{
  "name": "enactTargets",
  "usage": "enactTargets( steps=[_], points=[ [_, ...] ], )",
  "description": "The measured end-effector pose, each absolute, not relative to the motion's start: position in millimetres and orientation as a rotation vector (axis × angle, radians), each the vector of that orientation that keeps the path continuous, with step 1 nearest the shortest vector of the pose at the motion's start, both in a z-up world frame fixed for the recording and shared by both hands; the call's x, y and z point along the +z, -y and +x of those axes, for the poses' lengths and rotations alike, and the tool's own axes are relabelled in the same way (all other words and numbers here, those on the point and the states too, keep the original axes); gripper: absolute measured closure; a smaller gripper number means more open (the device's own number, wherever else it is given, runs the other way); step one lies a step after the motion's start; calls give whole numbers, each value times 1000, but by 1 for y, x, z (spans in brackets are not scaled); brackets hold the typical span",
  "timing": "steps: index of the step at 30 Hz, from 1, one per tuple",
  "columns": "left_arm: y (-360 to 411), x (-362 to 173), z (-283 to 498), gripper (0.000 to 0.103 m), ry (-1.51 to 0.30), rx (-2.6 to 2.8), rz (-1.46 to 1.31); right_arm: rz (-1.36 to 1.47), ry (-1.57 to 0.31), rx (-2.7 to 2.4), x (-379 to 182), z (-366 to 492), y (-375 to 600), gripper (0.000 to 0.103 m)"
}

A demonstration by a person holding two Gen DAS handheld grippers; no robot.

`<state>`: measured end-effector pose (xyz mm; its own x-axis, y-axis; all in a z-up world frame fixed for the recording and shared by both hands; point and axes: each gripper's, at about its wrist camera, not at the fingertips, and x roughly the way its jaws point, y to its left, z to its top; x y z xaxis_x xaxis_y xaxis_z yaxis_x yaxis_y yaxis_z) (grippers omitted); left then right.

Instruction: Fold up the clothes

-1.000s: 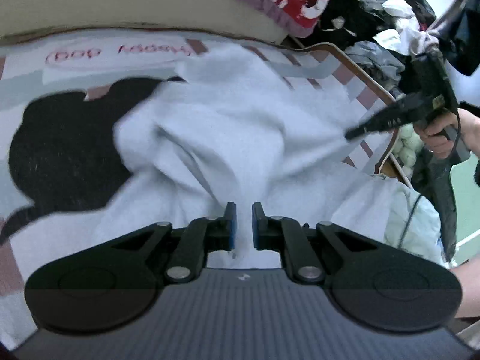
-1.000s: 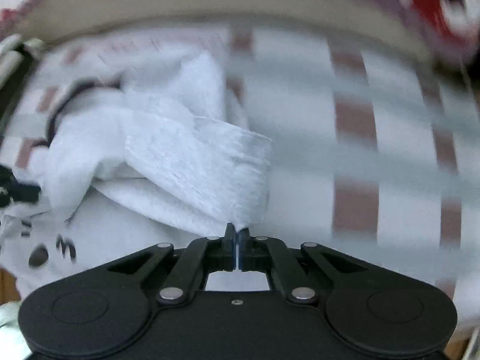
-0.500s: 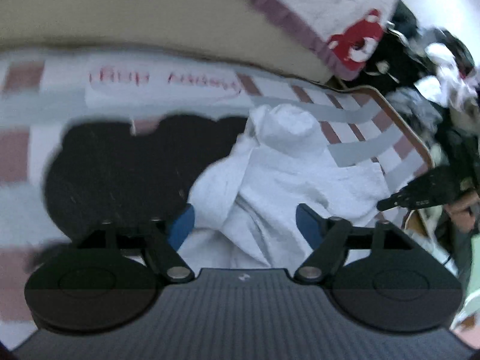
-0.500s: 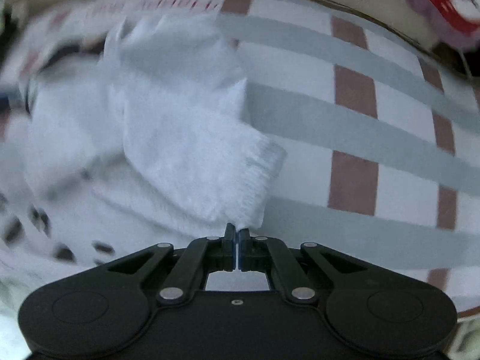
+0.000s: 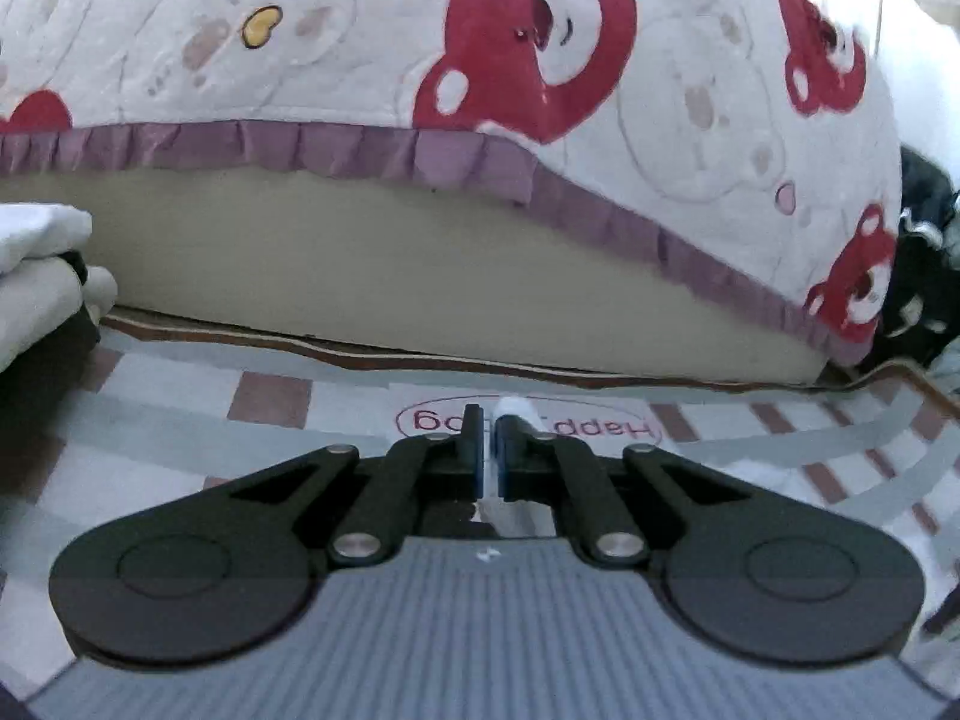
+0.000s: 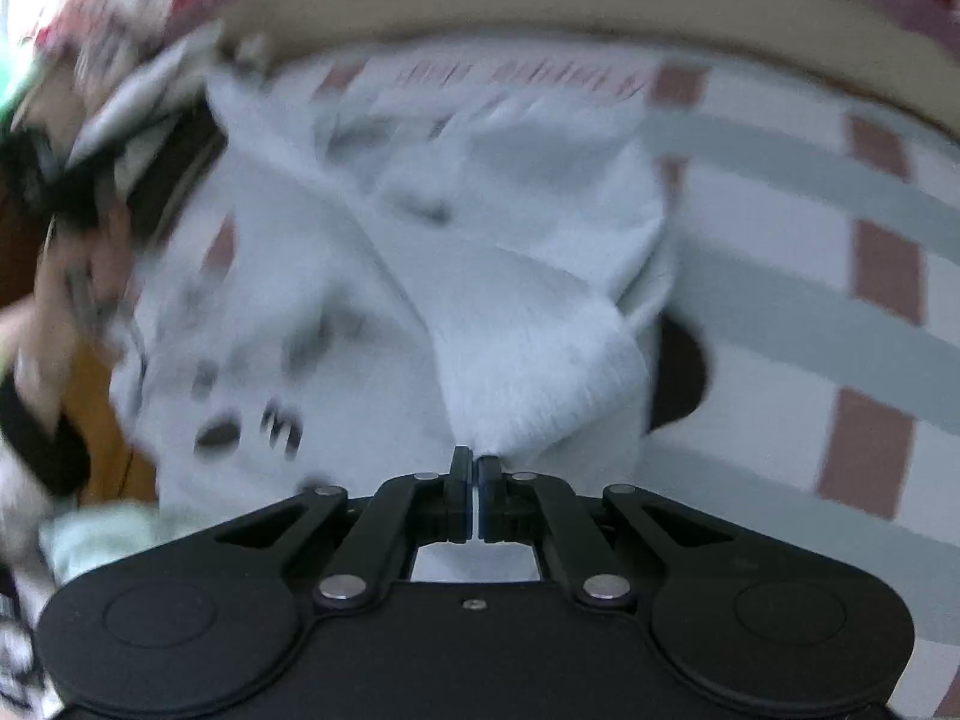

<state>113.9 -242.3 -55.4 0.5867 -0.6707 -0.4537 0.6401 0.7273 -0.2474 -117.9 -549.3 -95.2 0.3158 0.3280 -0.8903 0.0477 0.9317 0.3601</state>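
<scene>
A: Far left in the left wrist view?

B: A pile of folded white cloth against the beige side of a bed, which wears a bear-print cover with a purple frill. Below lies a checked mat with red lettering.

A: And the left gripper?

B: Its jaws are pressed together on a small white tuft of the white garment, which pokes up between the blue pads in front of the lettering.

A: Now the right wrist view, from the left.

B: It is blurred. A hand shows at the left edge, with something dark above it; I cannot tell what. Next comes the white garment, crumpled on the checked mat, with dark print on its lower left part.

A: The right gripper?

B: Clamped on a thick fold at the garment's near edge. To the right, a black patch of the mat shows beside the fold, then grey and brown checks.
</scene>
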Motion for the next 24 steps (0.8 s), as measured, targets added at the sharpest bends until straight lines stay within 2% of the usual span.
enactTargets(
  steps=[2,5,7,10,13,14,15,17,19,21,22,24],
  points=[
    [235,-60,108,99,-549,-820,-45,314,-1243,209,-91,-116,543,93],
    [226,-68,103,99,-560,-883,-51,303,-1199,216,-77,-116,542,88],
    [224,-74,107,97,-610,-870,-83,402,-1114,205,-57,-114,554,64],
    [229,-89,118,97,-706,-815,-80,495,-974,153,-33,-99,560,60],
    [224,-104,135,94,-809,-799,-158,414,-968,58,-36,-57,548,60],
    [222,-108,141,86,-846,-810,-220,369,-973,24,-41,-41,542,60],
    [221,-111,144,70,-873,-818,-263,337,-977,-5,-47,-23,537,60],
    [225,-117,149,51,-921,-801,-295,358,-986,-32,-64,13,531,60],
    [235,-124,150,49,-971,-730,-228,386,-989,-51,-80,40,525,60],
    [250,-134,157,35,-1056,-592,-121,368,-992,-99,-93,61,515,58],
    [258,-139,160,35,-1098,-519,-66,336,-1004,-139,-99,73,509,48],
    [265,-143,165,35,-1126,-499,-76,218,-1034,-203,-109,89,495,44]
  ],
)
